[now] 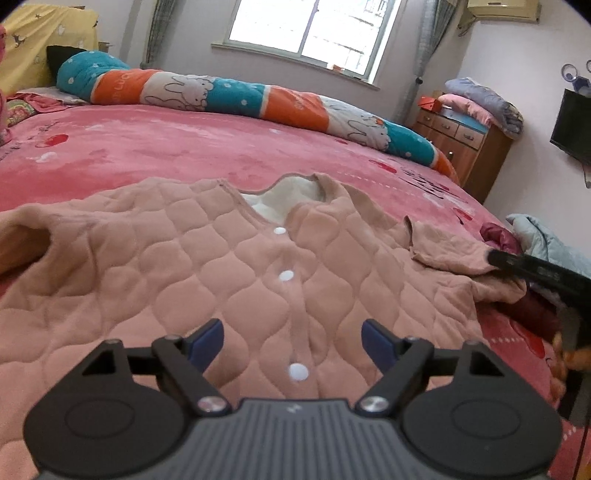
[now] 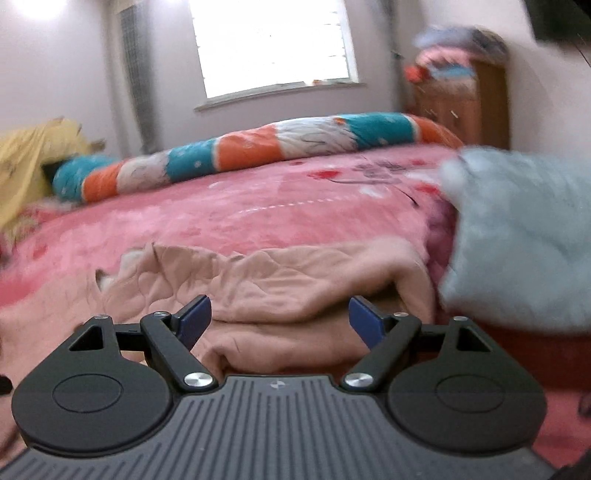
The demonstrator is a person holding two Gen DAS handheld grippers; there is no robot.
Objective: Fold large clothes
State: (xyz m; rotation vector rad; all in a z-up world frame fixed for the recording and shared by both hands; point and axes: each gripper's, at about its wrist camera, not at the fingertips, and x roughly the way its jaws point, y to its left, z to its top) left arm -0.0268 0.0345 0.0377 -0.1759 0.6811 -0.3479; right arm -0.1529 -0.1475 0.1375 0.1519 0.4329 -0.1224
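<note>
I am holding my left hand-held gripper [image 1: 293, 341] wide apart, hovering low over the front of the quilted peach jacket [image 1: 184, 266], with nothing between its blue pads [image 1: 207, 341]. The jacket is lying face up and spread across the pink bedspread [image 1: 166, 144], its white buttons [image 1: 298, 371] running up the middle toward the open collar, where the white lining [image 1: 284, 201] is showing. On the left, one sleeve [image 1: 22, 236] is stretching toward the edge of the left wrist view. Beyond the jacket, a rolled quilt [image 1: 236, 92] in teal, orange and white is lying along the far side of the bed under the window [image 1: 314, 29].

Further right, the other sleeve [image 1: 454, 254] is lying bunched near the bed's edge, and my right hand-held gripper [image 1: 495, 258] is showing at its cuff from the left wrist view; whether it is touching the cloth I cannot tell from there. In the blurred right wrist view, my right hand-held gripper [image 2: 280, 319] is spread wide, empty, with the crumpled sleeve [image 2: 295, 295] lying just ahead of and between the fingers. To the right of it, a pale blue garment [image 2: 517, 240] is sitting on the bed, and a wooden dresser [image 2: 465, 107] is standing by the wall.
</note>
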